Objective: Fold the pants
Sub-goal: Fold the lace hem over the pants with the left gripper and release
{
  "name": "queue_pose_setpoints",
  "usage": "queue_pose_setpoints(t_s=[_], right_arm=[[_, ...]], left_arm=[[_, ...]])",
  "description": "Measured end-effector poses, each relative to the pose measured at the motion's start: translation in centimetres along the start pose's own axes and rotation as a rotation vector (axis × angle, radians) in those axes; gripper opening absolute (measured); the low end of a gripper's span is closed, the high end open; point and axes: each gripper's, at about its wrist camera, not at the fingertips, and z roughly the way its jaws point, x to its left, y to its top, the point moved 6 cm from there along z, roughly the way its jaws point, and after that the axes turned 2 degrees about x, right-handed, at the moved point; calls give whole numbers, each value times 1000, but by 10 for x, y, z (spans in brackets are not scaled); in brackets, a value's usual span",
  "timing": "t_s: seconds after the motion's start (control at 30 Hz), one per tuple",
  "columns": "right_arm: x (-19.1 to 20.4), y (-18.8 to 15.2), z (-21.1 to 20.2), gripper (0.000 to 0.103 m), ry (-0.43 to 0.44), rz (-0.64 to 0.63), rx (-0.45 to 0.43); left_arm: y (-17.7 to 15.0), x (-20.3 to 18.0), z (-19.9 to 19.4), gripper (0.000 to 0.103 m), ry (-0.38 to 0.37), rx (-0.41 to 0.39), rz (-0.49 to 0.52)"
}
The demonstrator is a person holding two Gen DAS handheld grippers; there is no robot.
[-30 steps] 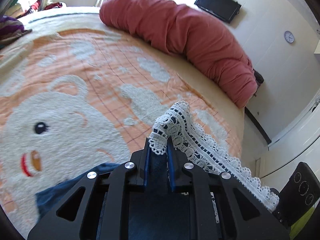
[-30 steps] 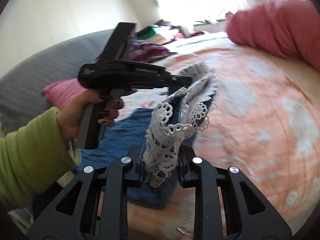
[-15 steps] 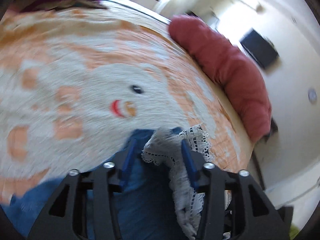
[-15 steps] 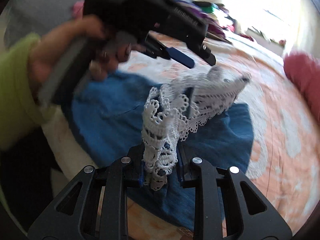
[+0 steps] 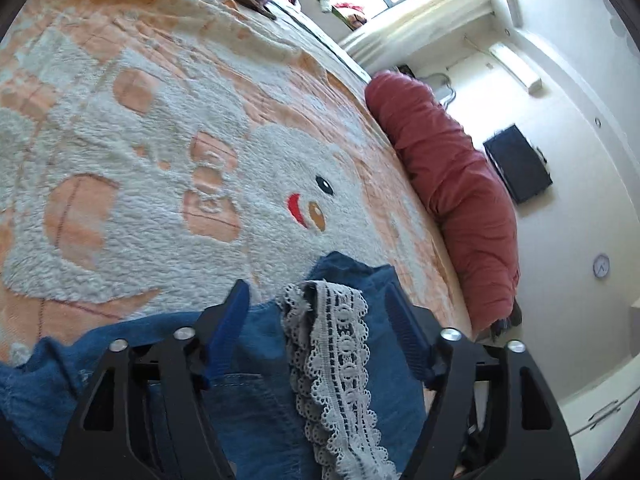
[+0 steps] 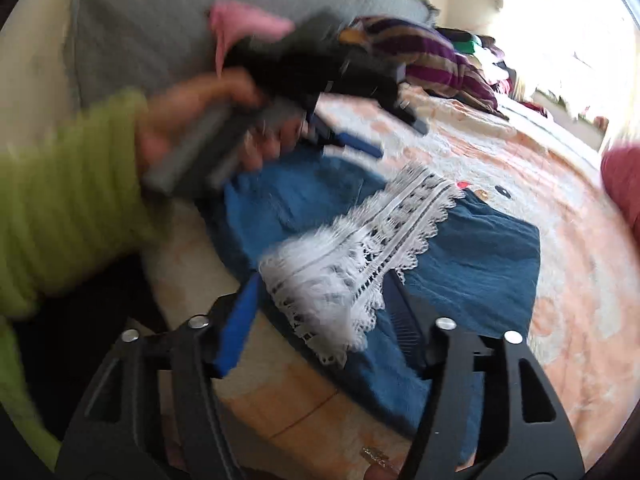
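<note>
Blue denim pants (image 5: 256,392) (image 6: 472,256) with a white lace hem (image 5: 336,356) (image 6: 360,248) lie folded over on the bed blanket. In the left wrist view my left gripper (image 5: 316,300) hangs just above them, its jaws opening; the lace lies loose between the blue pads (image 5: 230,322) without touching them. In the right wrist view my right gripper (image 6: 324,292) is also opening over the lace end, pads apart from the cloth. The left gripper (image 6: 352,136) shows blurred there, held by a hand in a green sleeve.
An orange and white bear-pattern blanket (image 5: 168,152) covers the bed. A red rolled duvet (image 5: 452,188) lies along its far side. Striped clothes (image 6: 436,60) and a pink cushion (image 6: 240,20) sit near the grey headboard (image 6: 160,12). The bed edge runs under the right gripper.
Both grippers swung the lace hem down onto the blue denim and let go of it; their jaws went from shut on the lace to wide apart. Both wrists rolled.
</note>
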Motion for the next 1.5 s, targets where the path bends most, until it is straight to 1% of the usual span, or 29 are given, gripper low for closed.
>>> queue_pose_setpoints(t_s=[0.07, 0.13, 0.17, 0.23, 0.3, 0.33, 0.4, 0.43, 0.5, 0.57, 0.63, 0.67, 0.7, 0.73, 0.77, 0.87, 0.93, 0.97, 1.0, 1.07, 1.17, 1.2, 1.23, 1.27, 1.3, 1.33, 1.37, 1.43, 1.5], right_arm=[[-24, 6, -19, 64, 19, 109, -62], [-52, 10, -28, 64, -25, 185, -78], [-62, 11, -29, 64, -49, 202, -76], [-99, 17, -26, 64, -146, 248, -47], [-127, 20, -17, 64, -184, 292, -4], [-140, 20, -12, 64, -193, 319, 17], [-164, 18, 2, 64, -195, 377, 75], [-172, 17, 6, 64, -198, 399, 90], [-190, 16, 24, 64, -168, 458, 128], [-204, 16, 43, 64, -136, 515, 162], [-216, 19, 60, 64, -99, 563, 177], [-217, 17, 66, 61, -74, 578, 190], [-220, 14, 77, 51, -33, 607, 216], [-218, 13, 85, 24, 27, 624, 228], [-213, 16, 87, 16, 79, 621, 213], [-210, 18, 78, 15, 38, 613, 165], [-212, 17, 77, 15, -60, 582, 166], [-212, 17, 77, 15, -134, 536, 180], [-211, 16, 77, 15, -198, 485, 195], [-206, 14, 78, 16, -233, 451, 205], [-198, 15, 75, 18, -279, 392, 201], [-198, 14, 73, 20, -291, 377, 200], [-197, 14, 70, 27, -295, 370, 196], [-200, 13, 66, 36, -289, 373, 188], [-199, 13, 61, 39, -270, 388, 172], [-199, 14, 56, 41, -255, 401, 157], [-197, 15, 48, 42, -238, 408, 133], [-194, 22, 45, 46, -237, 396, 108], [-188, 25, 37, 48, -228, 388, 91]], left_arm=[[-1, -3, 7, 72, 11, 19, 12], [-2, -2, 14, 73, 23, 38, 20], [-2, -2, 20, 73, 41, 50, 28], [-4, -1, 29, 73, 73, 69, 40], [-6, 0, 36, 72, 75, 83, 42], [-7, -1, 39, 70, 75, 87, 43], [-9, -3, 44, 48, 81, 92, 59], [-9, -3, 46, 33, 90, 90, 65], [-9, -4, 48, 27, 111, 78, 86], [-7, -7, 45, 16, 109, 62, 98], [-3, -13, 37, 15, 89, 40, 111], [-1, -18, 32, 13, 78, 22, 126], [2, -22, 27, 13, 65, 6, 139], [3, -24, 24, 13, 64, -1, 150], [4, -27, 22, 13, 76, -8, 164], [6, -24, 25, 13, 164, -16, 206], [4, -16, 29, 14, 202, 3, 203], [3, -12, 33, 14, 224, 14, 205], [1, -8, 36, 15, 234, 21, 202], [-1, -3, 37, 21, 246, 25, 194], [1, -3, 31, 25, 251, 9, 193], [1, -4, 30, 25, 256, 6, 198], [0, -6, 28, 26, 265, 2, 206], [-1, -8, 24, 27, 271, -1, 212], [-1, -10, 19, 28, 272, -7, 215], [-2, -12, 13, 32, 270, -16, 219], [-4, -15, 5, 41, 274, -29, 229], [-7, -19, -7, 49, 297, -46, 250], [-14, -24, -18, 50, 318, -60, 266]])
